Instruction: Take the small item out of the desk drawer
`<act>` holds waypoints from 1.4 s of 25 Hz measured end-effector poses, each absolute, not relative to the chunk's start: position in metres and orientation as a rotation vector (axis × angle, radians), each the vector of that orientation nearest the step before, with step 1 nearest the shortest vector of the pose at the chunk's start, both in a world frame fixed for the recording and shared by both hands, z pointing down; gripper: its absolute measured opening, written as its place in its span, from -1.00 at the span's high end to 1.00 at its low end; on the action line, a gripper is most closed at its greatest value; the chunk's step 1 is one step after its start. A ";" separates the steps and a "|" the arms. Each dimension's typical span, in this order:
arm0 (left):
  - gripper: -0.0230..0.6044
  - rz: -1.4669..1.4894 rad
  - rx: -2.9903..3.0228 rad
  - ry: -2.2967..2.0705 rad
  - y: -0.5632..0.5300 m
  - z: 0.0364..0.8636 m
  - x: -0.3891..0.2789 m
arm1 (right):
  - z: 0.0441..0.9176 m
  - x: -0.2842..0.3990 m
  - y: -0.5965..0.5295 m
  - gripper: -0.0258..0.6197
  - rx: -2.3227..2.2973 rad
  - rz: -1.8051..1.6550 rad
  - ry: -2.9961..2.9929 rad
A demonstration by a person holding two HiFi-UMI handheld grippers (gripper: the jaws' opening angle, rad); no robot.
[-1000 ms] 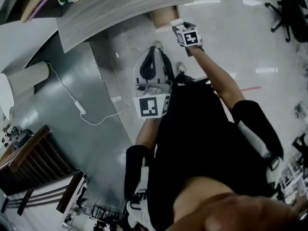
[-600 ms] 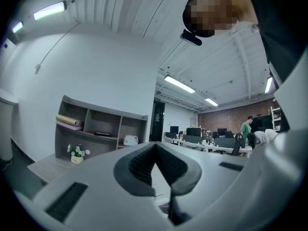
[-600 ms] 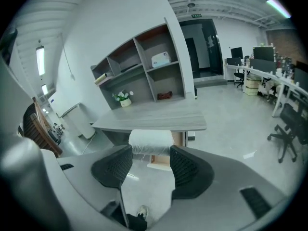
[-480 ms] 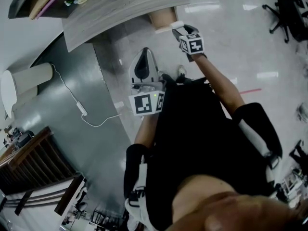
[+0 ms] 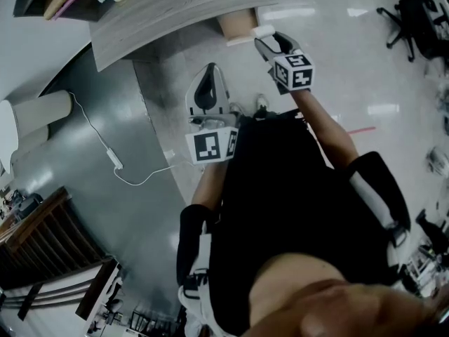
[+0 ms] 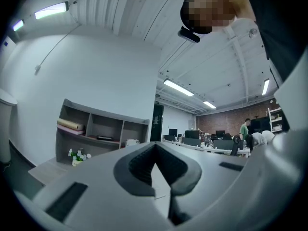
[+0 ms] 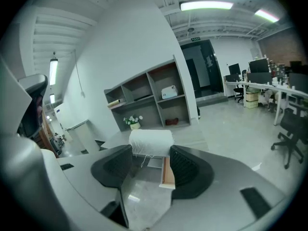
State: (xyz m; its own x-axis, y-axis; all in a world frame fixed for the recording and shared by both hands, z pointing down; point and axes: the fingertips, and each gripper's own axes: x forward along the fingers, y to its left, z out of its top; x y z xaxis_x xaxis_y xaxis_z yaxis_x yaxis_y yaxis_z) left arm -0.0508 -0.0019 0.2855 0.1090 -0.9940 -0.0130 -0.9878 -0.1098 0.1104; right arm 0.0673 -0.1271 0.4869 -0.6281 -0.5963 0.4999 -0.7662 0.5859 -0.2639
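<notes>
Right gripper view: your right gripper [image 7: 150, 154] is clamped on the small white roll [image 7: 150, 142], which sits at the very tips of the jaws. The roll's long axis runs crosswise, from one jaw to the other, roughly level, with each end against a pad. A loose thread hangs from its underside.

Head view: the small white roll [image 5: 264, 31] is out of the drawer [image 5: 238, 24], up in the air just beside the drawer's front edge and level with the desk [image 5: 175, 9] edge. The drawer stands pulled out from under the desk, its tan inside showing. In the right gripper view the drawer [image 7: 167, 173] shows below the roll, through the gap between the jaws.

Your right gripper [image 5: 272, 42] points away from you toward the desk, arm stretched out. Your left gripper [image 5: 210, 76] hangs lower and nearer your body, well apart from the drawer and roll, also pointing at the desk. In its own view the left gripper [image 6: 155, 163] is closed, pads together, with nothing between them.

Room to move: shiny floor [image 5: 351, 55] lies open to the right of the drawer, and an office chair [image 5: 417, 12] stands well off at the far right. The curved desk edge closes off the side ahead. A white cable [image 5: 105, 149] lies on the darker floor to the left. Beyond the desk stands a shelf unit [image 7: 149, 97], with flowers [image 7: 132, 121] on the desktop in front of it.
</notes>
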 end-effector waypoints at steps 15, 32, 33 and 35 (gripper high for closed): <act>0.95 -0.198 2.273 -2.027 0.027 0.276 -0.076 | 0.357 0.060 -0.045 0.16 1.144 0.488 -2.711; 0.95 -0.198 2.289 -2.005 0.040 0.280 -0.083 | 0.334 0.052 -0.010 0.16 1.148 0.413 -2.753; 0.95 -0.198 2.290 -2.005 0.040 0.280 -0.084 | 0.333 0.052 -0.010 0.16 1.150 0.411 -2.754; 0.95 -0.200 2.293 -2.005 0.040 0.280 -0.085 | 0.332 0.050 -0.009 0.16 1.154 0.408 -2.756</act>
